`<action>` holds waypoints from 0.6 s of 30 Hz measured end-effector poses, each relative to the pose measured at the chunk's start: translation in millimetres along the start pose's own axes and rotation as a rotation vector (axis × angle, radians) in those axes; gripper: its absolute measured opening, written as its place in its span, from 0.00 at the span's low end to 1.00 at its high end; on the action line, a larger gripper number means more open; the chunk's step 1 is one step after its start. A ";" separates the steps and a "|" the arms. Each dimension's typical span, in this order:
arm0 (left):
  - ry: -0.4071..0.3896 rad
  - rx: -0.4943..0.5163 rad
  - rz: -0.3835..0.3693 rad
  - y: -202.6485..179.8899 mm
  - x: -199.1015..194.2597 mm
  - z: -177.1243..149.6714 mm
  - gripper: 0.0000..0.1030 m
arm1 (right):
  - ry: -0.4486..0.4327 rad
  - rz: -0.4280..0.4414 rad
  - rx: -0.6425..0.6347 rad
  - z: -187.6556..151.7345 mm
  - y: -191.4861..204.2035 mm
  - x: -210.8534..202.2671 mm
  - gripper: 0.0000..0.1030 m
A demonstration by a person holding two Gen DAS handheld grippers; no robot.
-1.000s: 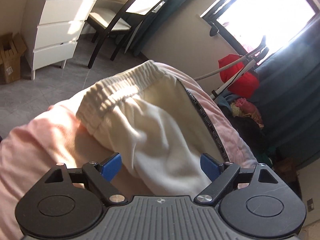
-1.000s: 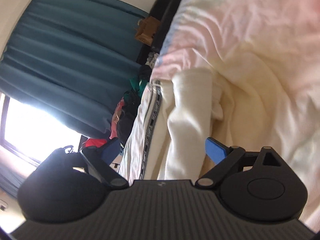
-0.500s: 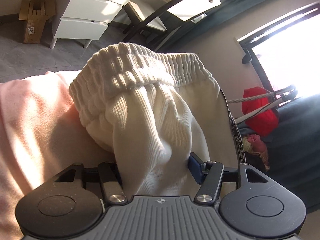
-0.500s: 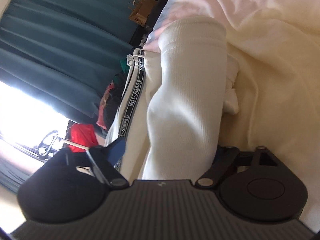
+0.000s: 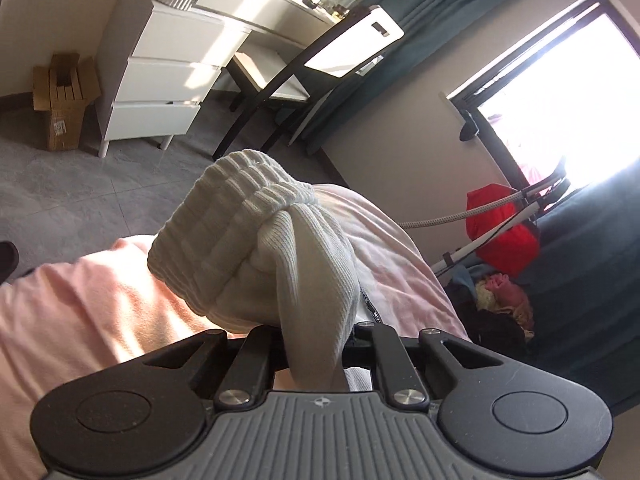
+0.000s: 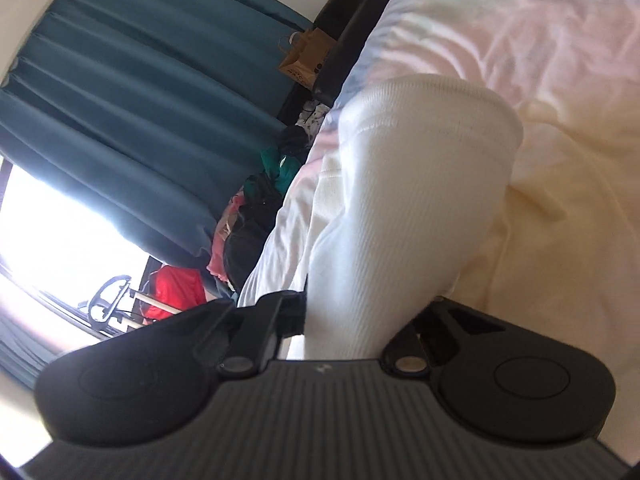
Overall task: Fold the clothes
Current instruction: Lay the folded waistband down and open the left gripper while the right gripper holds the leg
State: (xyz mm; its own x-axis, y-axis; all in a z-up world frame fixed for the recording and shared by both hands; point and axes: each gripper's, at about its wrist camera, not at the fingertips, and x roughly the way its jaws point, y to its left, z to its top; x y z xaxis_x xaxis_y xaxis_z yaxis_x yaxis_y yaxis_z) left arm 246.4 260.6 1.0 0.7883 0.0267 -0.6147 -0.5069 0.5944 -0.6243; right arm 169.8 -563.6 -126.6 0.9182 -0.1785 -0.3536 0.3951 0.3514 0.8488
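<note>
Left wrist view: the left gripper point(image 5: 316, 354) is closing and already pinches the cream trousers point(image 5: 256, 248) near their ribbed elastic waistband, bunched above the pink bedspread point(image 5: 80, 308) — a white dresser point(image 5: 160, 80) stands beyond. Right wrist view: the right gripper point(image 6: 344, 332) is closing, clamped on a ribbed cuff of the same trousers point(image 6: 400, 200) over the bed, beside teal curtains point(image 6: 140, 100).
</note>
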 end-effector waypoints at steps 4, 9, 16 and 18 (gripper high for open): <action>0.030 -0.014 0.005 33.5 -53.5 3.2 0.11 | 0.021 -0.018 0.009 -11.9 -24.2 -38.1 0.12; 0.085 0.005 0.032 94.4 -97.6 -5.4 0.12 | 0.085 -0.050 0.069 -17.2 -51.2 -65.7 0.12; 0.181 0.065 0.062 172.4 -84.7 -40.5 0.23 | 0.141 -0.009 0.162 -24.1 -80.4 -66.8 0.13; 0.180 0.050 0.026 183.4 -88.9 -45.3 0.28 | 0.157 0.005 0.179 -23.5 -86.9 -65.7 0.14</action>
State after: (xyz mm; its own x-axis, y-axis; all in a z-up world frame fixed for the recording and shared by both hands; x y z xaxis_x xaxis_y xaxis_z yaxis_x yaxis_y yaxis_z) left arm 67.6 330.8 -80.6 0.6975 -0.0990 -0.7097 -0.5050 0.6347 -0.5849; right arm 75.8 -560.8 -186.4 0.9187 -0.0267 -0.3941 0.3922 0.1806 0.9020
